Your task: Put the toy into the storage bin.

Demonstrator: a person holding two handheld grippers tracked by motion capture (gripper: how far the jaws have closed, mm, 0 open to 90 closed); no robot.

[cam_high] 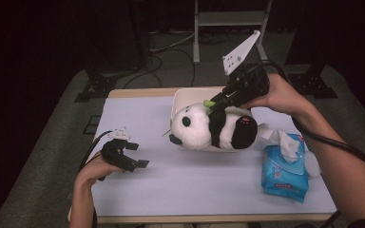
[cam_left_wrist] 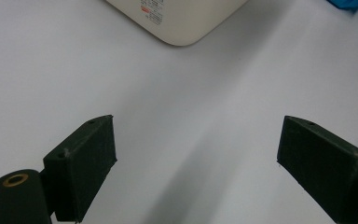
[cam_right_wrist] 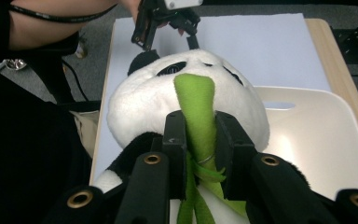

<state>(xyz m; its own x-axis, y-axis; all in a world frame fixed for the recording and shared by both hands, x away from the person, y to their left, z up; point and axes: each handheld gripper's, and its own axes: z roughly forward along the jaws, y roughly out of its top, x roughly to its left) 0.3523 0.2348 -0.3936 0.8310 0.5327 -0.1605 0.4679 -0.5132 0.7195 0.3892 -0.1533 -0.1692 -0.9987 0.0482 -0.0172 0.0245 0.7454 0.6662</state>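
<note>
A black and white panda plush [cam_high: 214,127] hangs just above the white tub [cam_high: 183,97], lifted by a green felt bamboo stalk [cam_right_wrist: 196,109] on its chest. My right gripper [cam_high: 212,103] is shut on that stalk; in the right gripper view the two pads [cam_right_wrist: 175,140] squeeze it with the panda's head [cam_right_wrist: 186,88] beyond. At the table's left, my left gripper [cam_high: 138,154] rests near the white table top [cam_left_wrist: 191,107], its jaws wide apart with nothing between them. The tub's corner [cam_left_wrist: 182,23] lies ahead of it.
A blue pack of wet wipes [cam_high: 286,171] with white tissue [cam_high: 278,137] pulled up lies right of the tub. The table's wooden edge [cam_high: 209,218] runs along the front. Metal stand legs [cam_high: 197,38] and cables cross the dark floor behind.
</note>
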